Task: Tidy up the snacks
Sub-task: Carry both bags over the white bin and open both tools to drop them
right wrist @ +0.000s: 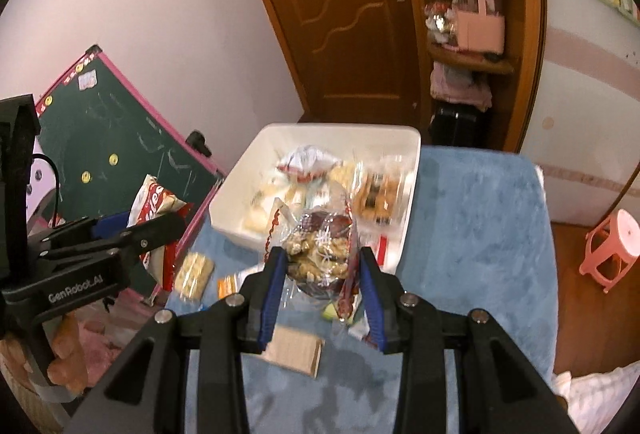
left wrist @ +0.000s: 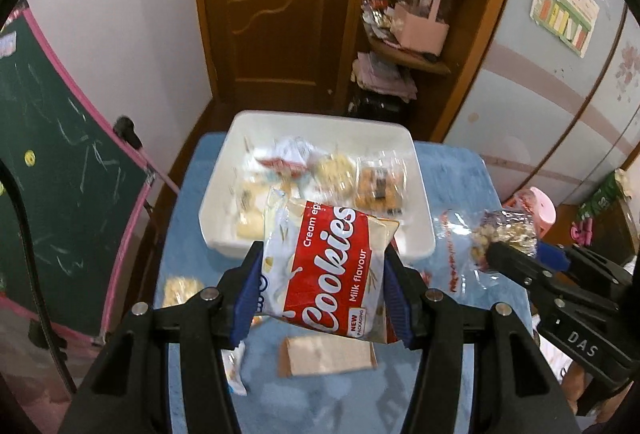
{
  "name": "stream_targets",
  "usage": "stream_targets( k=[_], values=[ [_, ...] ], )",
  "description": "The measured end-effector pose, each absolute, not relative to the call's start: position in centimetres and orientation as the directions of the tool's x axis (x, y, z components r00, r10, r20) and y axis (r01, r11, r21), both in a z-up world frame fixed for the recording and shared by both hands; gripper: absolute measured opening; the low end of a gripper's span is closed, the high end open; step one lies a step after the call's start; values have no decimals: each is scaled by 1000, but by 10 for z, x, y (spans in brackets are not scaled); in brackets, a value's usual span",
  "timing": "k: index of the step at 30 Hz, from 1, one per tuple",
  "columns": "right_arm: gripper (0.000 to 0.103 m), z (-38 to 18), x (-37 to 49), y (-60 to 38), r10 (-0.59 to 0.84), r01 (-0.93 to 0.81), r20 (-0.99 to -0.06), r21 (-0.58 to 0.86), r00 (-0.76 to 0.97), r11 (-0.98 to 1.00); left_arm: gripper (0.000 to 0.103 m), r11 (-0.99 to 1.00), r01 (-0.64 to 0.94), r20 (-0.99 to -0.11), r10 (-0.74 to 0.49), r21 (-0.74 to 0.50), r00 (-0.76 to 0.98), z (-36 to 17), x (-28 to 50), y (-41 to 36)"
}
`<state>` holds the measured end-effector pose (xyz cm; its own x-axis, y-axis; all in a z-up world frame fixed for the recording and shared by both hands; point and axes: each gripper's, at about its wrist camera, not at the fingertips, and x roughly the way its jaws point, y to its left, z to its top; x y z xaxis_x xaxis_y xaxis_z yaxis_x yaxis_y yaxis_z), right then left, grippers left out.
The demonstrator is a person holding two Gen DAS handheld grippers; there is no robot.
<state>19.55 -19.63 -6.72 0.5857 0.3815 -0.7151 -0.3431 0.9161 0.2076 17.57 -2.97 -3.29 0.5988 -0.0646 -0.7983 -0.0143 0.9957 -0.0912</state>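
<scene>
My left claw (left wrist: pixel 324 274) squeezes the cookie bag (left wrist: pixel 328 262) between its fingers, up in the air near the white bin (left wrist: pixel 416 162). My right claw (right wrist: pixel 324 274) pinches the clear nut bag (right wrist: pixel 320 254) above the blue table (right wrist: pixel 480 234).

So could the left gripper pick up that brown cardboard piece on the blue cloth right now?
Probably not as things stand. The left gripper has its jaws shut on the cookies packet, so nothing else fits between them. The cardboard piece itself lies uncovered on the blue cloth, just below; the packet would have to go first.
</scene>
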Motion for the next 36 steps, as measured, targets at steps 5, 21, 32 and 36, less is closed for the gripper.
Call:
stream_targets(
  k=[5, 21, 32, 36],
  values=[
    [37, -43, 217, -189, 368, -328, -668, 192, 646, 925, 54, 997, -14, -769, -45, -70, 637, -12, 203, -24],
    [37, -41, 296, -151, 271, -239, -661, 141, 700, 961, 54, 995, -25, -753, -57, -97, 656, -11, 290, 6],
    [47, -93, 332, -133, 240, -233, -777, 124, 582, 965, 96, 989, -33, -789, -92, -141, 607, -53, 323, 17],
    [60, -94, 330, -133, 238, -227, -770, 123, 592, 966, 96, 987, -39, -817, -105, -154, 567, -66, 328, 19]
  ],
)
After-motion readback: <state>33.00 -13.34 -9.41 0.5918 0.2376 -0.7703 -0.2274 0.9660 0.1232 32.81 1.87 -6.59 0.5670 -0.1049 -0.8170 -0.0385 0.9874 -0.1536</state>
